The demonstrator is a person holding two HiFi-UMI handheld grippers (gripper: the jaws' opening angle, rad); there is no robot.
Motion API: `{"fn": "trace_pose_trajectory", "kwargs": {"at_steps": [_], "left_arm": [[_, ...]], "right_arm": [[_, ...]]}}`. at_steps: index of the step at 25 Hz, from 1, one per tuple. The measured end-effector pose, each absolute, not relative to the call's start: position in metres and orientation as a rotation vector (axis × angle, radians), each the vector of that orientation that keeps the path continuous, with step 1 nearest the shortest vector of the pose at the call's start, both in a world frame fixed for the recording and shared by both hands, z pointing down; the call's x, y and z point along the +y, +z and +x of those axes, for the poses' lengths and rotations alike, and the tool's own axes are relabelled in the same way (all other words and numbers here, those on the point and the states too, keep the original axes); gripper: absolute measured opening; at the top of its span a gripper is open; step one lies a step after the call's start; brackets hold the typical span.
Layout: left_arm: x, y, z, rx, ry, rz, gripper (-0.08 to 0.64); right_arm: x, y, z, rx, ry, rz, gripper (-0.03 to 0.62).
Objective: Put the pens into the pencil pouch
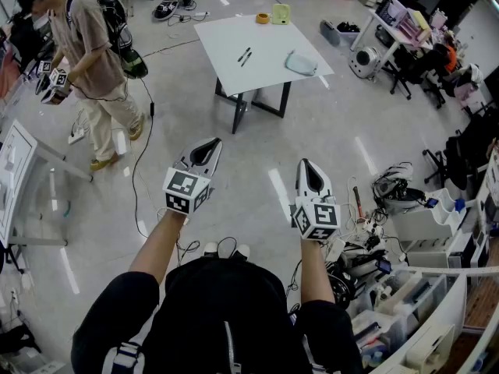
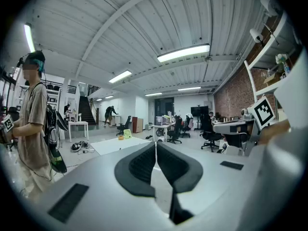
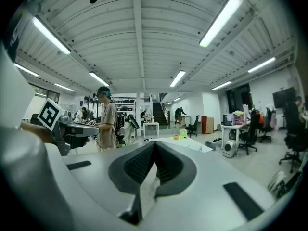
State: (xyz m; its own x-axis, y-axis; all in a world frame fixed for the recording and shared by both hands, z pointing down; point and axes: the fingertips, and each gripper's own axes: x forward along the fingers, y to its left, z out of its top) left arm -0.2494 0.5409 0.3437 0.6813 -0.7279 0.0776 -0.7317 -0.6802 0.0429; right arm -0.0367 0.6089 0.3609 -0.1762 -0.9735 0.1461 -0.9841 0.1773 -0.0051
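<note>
Looking down, head view: pens (image 1: 244,55) lie on the white desk (image 1: 226,37), pencil pouch (image 1: 301,63) near them, apart — a stretch of floor (image 1: 327,131) separates that desk from left gripper (image 1: 209,148) and right gripper (image 1: 307,166); a standing person (image 1: 90,45) at left, cable clutter (image 1: 394,185) at right.
Left gripper view: fingers (image 2: 137,167) clenched together, nothing between; desk low beyond the tips.
Right gripper view: fingers clenched, empty — person and desk ahead.
</note>
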Motion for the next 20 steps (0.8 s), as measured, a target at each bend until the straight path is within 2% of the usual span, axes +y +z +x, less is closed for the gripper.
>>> {"fn": "trace_pose_trajectory", "kwargs": {"at_steps": [6,11,14,17,20], "left_arm": [[0.543,0.353,-0.257,-1.218,0.094,2.799,0.028],[0.548,0.363,-0.25,-1.161,0.13,2.796,0.038],[0.546,0.366,-0.249,-1.153,0.11,2.784,0.188],[0.546,0.367,-0.248,-1.17,0.093,2.778,0.236],[0.547,0.371,-0.246,-1.186,0.096,2.769,0.244]], "right_arm": [[0.608,0.371,-0.044,-2.336,0.174,1.945,0.009],[0.609,0.379,-0.042,-2.324,0.183,1.934,0.091],[0.606,0.383,-0.039,-2.317,0.181,1.937,0.173],[0.604,0.387,-0.034,-2.309,0.196,1.934,0.214],[0.603,0.393,-0.029,-2.308,0.213,1.917,0.23]]}}
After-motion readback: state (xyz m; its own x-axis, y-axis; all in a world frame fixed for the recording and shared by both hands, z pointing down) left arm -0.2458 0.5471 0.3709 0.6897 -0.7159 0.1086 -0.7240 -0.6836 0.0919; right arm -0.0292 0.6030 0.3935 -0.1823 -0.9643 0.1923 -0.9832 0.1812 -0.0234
